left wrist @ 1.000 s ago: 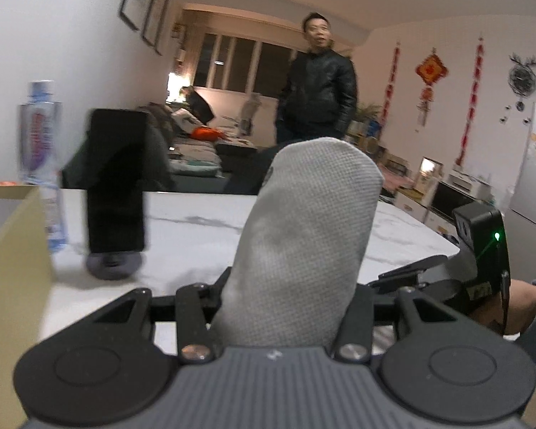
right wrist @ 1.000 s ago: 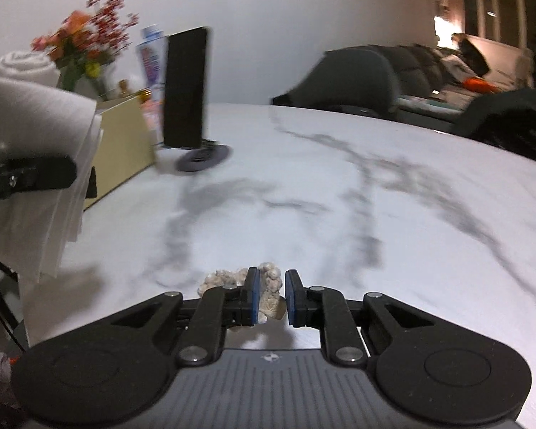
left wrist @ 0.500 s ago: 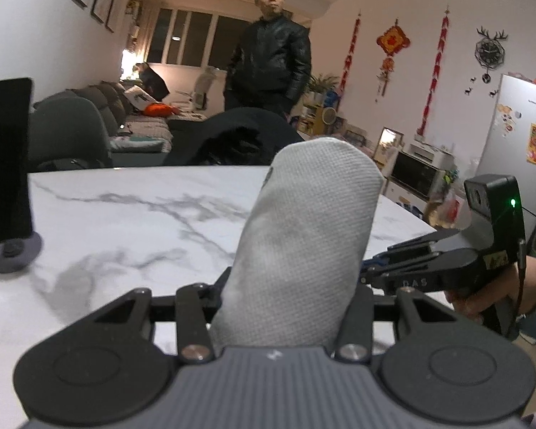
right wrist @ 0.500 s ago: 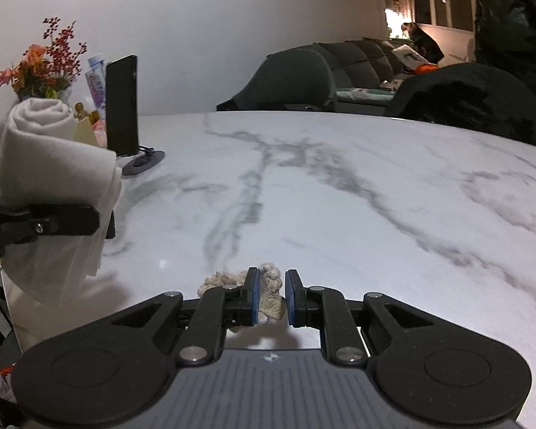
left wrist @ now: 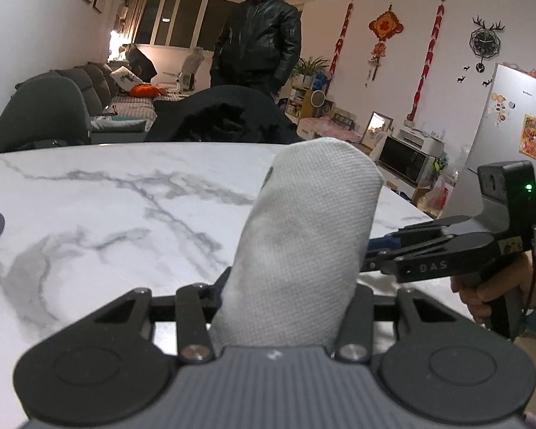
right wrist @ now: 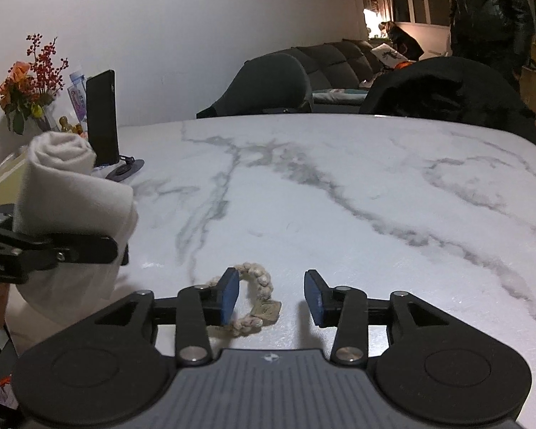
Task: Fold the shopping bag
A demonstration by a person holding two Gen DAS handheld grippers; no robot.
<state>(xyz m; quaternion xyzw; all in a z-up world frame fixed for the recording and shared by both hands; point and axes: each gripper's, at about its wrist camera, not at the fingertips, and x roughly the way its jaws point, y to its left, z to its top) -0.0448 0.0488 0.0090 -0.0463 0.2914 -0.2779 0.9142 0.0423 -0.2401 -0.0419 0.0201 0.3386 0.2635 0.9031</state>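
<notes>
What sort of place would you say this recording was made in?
Most likely a home living and dining room: a marble table, a sofa by the windows, and a fridge covered in stickers.

A home living room: sofa [left wrist: 89, 82], fridge [left wrist: 511, 121], marble table [left wrist: 125, 207].

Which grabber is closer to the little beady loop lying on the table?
The right one. The right gripper is open, and the beady loop lies on the marble table between its fingers, by the left finger. The left gripper is off to the side, clamping the rolled white bag.
</notes>
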